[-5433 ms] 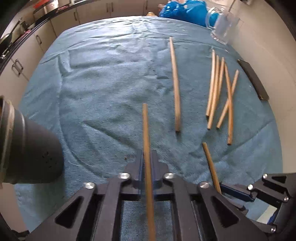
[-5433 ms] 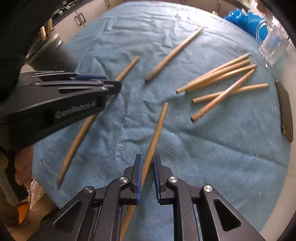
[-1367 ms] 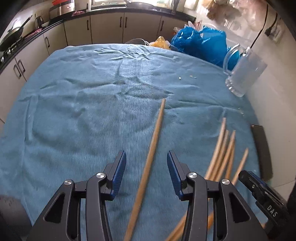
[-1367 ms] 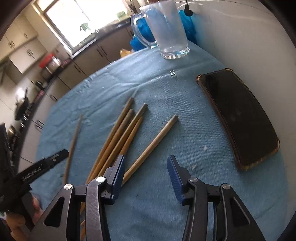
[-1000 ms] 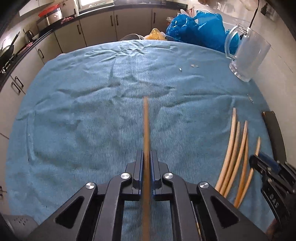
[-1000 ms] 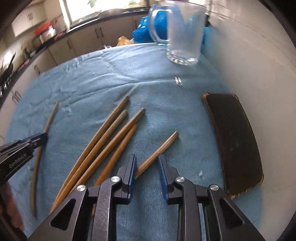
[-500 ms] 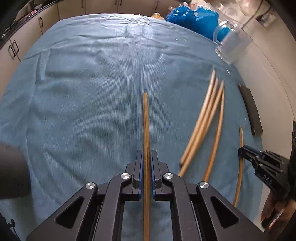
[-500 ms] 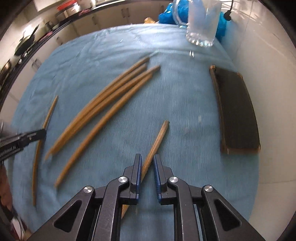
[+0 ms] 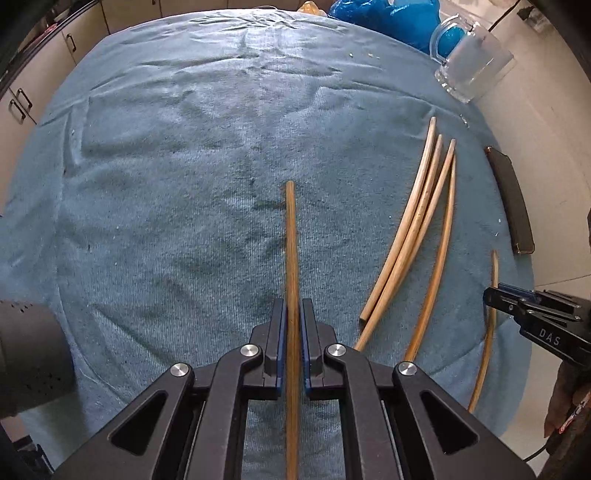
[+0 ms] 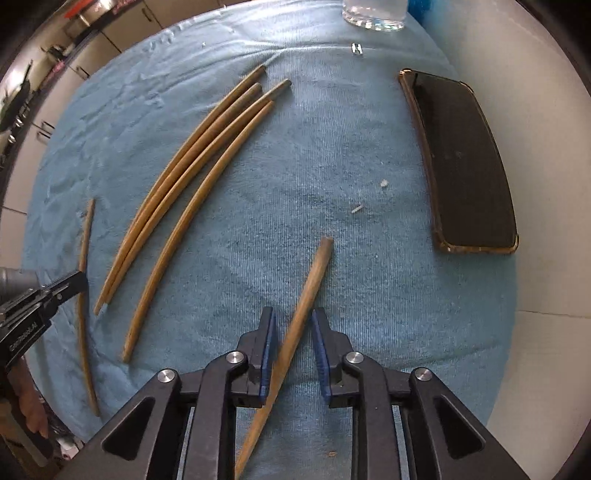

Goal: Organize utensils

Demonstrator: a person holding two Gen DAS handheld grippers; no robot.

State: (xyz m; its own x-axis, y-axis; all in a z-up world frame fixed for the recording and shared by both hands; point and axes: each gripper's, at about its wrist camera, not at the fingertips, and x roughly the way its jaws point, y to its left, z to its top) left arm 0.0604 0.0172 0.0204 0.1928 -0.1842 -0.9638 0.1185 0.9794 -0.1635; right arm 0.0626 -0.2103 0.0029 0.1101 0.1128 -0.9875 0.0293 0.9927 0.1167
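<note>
My left gripper (image 9: 291, 314) is shut on a wooden chopstick (image 9: 291, 236) that points forward above the blue towel (image 9: 166, 166). My right gripper (image 10: 292, 325) has its jaws a little apart around another chopstick (image 10: 310, 280) that lies slanted between them, touching the left pad. Several more chopsticks (image 9: 417, 221) lie in a bundle on the towel, also in the right wrist view (image 10: 192, 162). A dark utensil holder (image 9: 29, 354) sits at the left edge. The right gripper shows in the left wrist view (image 9: 491, 295), the left gripper in the right wrist view (image 10: 79, 280).
A glass mug (image 9: 472, 62) and a blue plastic bag (image 9: 388, 14) stand at the far right. A black phone (image 10: 461, 162) lies by the white wall (image 10: 535, 110). Kitchen cabinets (image 9: 22, 92) run beyond the table on the left.
Both grippers closed on chopsticks and lifted back from the table. The right jaws have now parted slightly around their chopstick. The left still grips its chopstick, with the holder back in view.
</note>
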